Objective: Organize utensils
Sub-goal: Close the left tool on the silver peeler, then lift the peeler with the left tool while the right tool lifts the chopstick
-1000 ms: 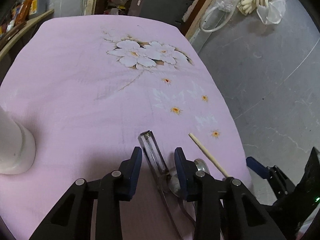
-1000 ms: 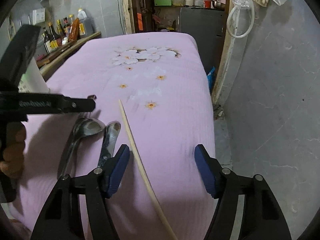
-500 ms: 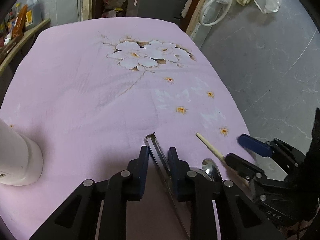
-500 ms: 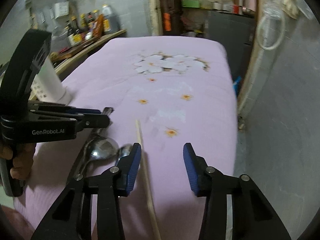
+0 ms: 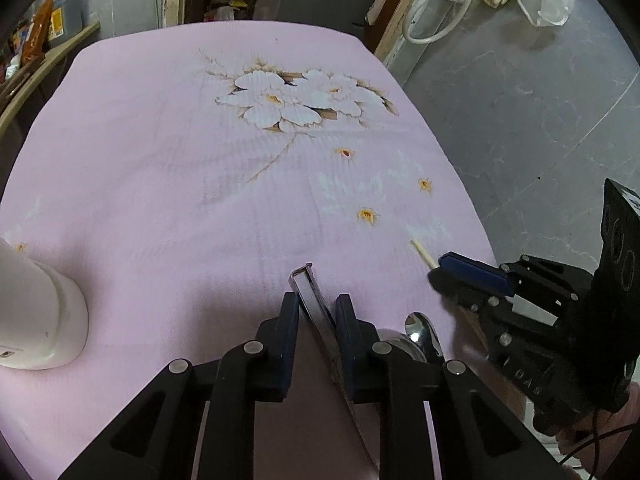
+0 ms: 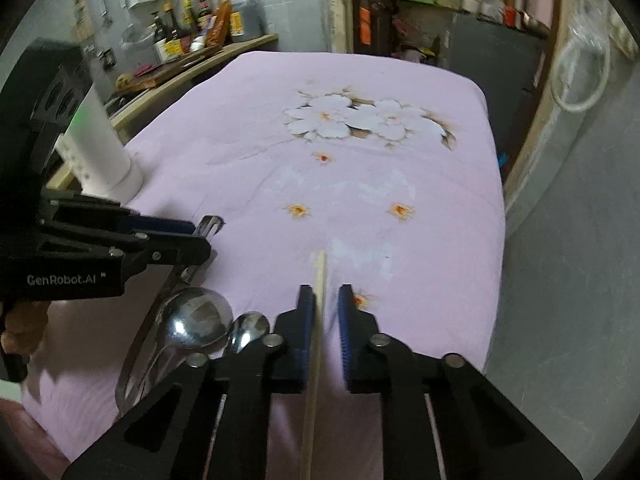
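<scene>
Left wrist: L gripper pinching flat steel tongs.
R gripper, wide 1 s ago, now closed on thin wood chopstick; round shiny spoons beside.

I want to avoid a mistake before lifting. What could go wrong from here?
1. The right gripper looks not fully tight on the thin chopstick; it may slip or swing when lifted.
2. The left gripper pinches the metal tongs, which lie against the spoons; lifting may drag these along.
</scene>
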Motion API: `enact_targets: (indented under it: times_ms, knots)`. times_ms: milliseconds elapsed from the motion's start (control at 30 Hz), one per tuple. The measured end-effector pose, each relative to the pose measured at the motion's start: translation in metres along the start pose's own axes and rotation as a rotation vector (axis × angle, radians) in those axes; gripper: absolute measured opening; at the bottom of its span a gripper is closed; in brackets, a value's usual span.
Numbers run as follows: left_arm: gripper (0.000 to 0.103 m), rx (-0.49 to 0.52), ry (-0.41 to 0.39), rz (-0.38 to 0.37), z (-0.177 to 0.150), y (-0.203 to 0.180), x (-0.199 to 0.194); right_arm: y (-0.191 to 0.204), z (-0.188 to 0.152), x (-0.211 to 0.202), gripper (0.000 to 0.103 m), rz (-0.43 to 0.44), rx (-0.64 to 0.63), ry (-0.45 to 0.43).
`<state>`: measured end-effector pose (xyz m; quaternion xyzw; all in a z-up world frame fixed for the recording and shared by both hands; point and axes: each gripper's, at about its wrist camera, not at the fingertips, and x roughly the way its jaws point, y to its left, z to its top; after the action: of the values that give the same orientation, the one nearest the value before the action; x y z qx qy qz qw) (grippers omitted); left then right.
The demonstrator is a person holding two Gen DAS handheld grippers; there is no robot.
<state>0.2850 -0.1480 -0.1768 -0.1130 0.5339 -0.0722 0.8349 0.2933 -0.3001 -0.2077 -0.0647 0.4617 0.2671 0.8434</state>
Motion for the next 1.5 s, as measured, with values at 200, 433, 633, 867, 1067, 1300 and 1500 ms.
enact_targets:
  times_ms: [200,433,633,867,1067,1300,1500]
  knots:
    - [0.019,-0.008,0.006,0.012,0.003,-0.005,0.004,-0.013,0.006,0.007,0.006,0.044,0.079,0.059]
    - [0.019,0.040,-0.026,0.050,-0.002,-0.013,0.003,-0.010,0.007,0.009,0.005,0.026,0.092,0.059]
    - [0.007,-0.007,-0.044,0.027,-0.003,-0.002,-0.005,-0.025,0.007,-0.010,0.004,0.092,0.229,-0.038]
    - [0.004,-0.004,-0.080,-0.010,-0.007,0.004,-0.027,-0.027,0.010,-0.044,0.004,0.134,0.315,-0.179]
    - [0.001,-0.017,-0.132,-0.051,-0.004,0.006,-0.040,-0.028,0.011,-0.057,0.004,0.168,0.398,-0.240]
    - [0.001,-0.004,-0.101,-0.087,-0.006,0.011,-0.046,-0.020,0.011,-0.057,0.004,0.130,0.437,-0.263]
    - [0.002,-0.100,-0.015,-0.128,-0.002,0.023,-0.017,-0.030,0.004,-0.017,0.004,0.086,0.488,-0.151]
